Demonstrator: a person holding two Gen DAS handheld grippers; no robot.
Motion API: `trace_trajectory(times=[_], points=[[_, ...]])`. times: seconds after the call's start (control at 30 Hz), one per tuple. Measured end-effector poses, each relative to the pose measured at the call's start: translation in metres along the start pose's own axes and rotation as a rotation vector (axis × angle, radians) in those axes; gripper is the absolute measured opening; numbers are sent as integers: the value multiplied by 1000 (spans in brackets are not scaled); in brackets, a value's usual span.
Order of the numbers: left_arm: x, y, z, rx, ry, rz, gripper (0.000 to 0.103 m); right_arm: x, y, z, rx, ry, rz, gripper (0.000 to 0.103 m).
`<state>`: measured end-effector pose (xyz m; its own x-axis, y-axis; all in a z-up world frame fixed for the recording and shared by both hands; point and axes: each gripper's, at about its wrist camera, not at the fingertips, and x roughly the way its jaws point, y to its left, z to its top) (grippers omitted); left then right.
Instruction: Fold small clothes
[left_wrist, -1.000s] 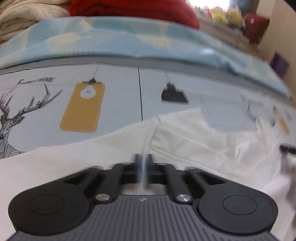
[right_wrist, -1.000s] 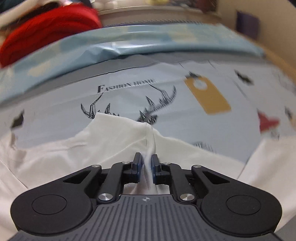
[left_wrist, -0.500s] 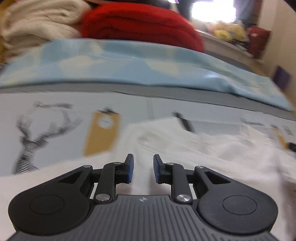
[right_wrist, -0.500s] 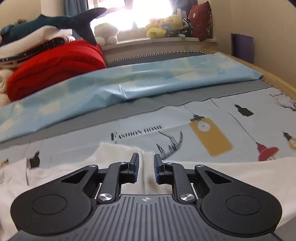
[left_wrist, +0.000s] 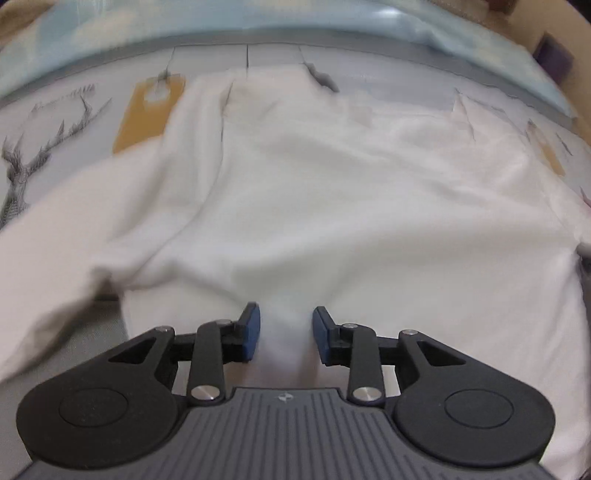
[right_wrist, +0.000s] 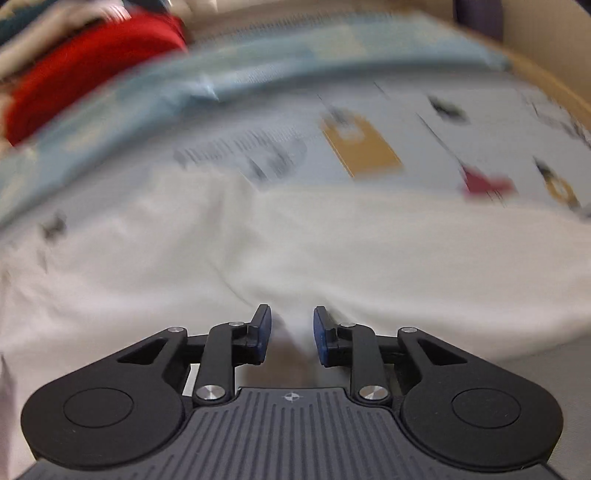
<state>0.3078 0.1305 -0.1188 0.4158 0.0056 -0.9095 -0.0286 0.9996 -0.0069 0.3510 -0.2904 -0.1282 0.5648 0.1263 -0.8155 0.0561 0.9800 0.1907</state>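
Note:
A white garment (left_wrist: 314, 192) lies spread on the printed bed sheet (left_wrist: 66, 147); it also shows in the right wrist view (right_wrist: 332, 251), blurred by motion. My left gripper (left_wrist: 285, 332) is open above the garment's near edge, with white cloth showing between the blue pads but not pinched. My right gripper (right_wrist: 291, 334) is open too, over a ridge of the same cloth, and holds nothing.
A light blue quilt (right_wrist: 221, 74) lies rolled along the far side of the bed. A red blanket (right_wrist: 92, 70) is piled behind it at the left. A wooden bed edge (right_wrist: 546, 70) runs at the right.
Both grippers let go of the white cloth and opened. Both have pulled back and tilted down, so the garment now fills the near part of each view.

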Motion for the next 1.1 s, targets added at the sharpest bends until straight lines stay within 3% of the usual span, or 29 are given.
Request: trace_trajectory(times=[0.07,0.17,0.27,0.33,0.37,0.43,0.5,0.57,0.6,0.63,0.67,0.8,0.9,0.93,1.03,1.1], points=[[-14,-14,-2,82,92,67,37,-12,-31,-2,132,4,45,29],[-81,-24,-13,126,-39,39,41,-44,-77,2,258,-111,-35,44],[-135,-23,-40,103,-184,-13,53,-63,-135,0,382,-206,-145,47],[-149,-17,-63,43,-275,-28,54,-68,-186,-7,531,-231,-212,47],[-149,-18,-75,26,-292,-27,54,-69,-208,-13,607,-235,-241,47],[-138,-24,-79,56,-217,58,50,-71,-253,-27,786,-237,-300,47],[-143,-24,-76,71,-281,106,50,-69,-281,-38,882,-251,-303,47],[-143,-18,-69,42,-295,103,50,-68,-286,-41,876,-290,-279,47],[-141,-13,-66,5,-282,101,50,-67,-285,-38,853,-298,-273,42],[-140,-8,-65,-25,-266,99,50,-64,-285,-36,827,-314,-245,7],[-140,-3,-64,-56,-249,94,50,-60,-287,-32,806,-327,-207,2],[-143,18,-65,-114,-229,71,50,-62,-302,-31,801,-420,-325,2],[-149,33,-72,-136,-200,50,50,-65,-296,-24,747,-374,-406,13],[-151,38,-75,-144,-189,30,50,-69,-291,-22,744,-365,-408,21],[-157,50,-84,-174,-176,-6,50,-97,-273,-12,736,-384,-416,23],[-162,58,-90,-192,-173,-38,50,-121,-248,-4,678,-424,-365,23]])
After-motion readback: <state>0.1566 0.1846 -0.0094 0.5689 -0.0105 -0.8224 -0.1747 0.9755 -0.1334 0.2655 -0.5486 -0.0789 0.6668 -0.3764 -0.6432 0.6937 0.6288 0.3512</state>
